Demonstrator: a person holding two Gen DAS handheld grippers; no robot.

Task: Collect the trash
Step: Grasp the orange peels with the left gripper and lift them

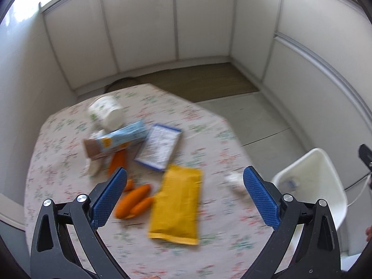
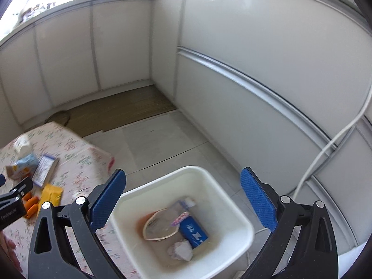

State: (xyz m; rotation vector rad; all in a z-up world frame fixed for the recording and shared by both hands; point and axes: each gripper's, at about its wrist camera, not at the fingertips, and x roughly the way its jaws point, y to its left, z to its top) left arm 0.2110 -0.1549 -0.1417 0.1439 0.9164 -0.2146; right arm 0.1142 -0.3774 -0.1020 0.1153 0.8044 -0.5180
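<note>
White cabinets, tiled floor, table (image 1: 69, 209) with floral cloth. Trash on table: cup (image 1: 107, 112), blue carton (image 1: 118, 141), flat box (image 1: 158, 150), yellow packet (image 1: 176, 205), orange wrappers (image 1: 136, 200). Left gripper (image 1: 184, 181) over the packet, jaws wide, nothing between. Right gripper (image 2: 183, 187) over white bin (image 2: 241, 230), jaws wide, empty. Bin holds blue box (image 2: 194, 231) and papers.
</note>
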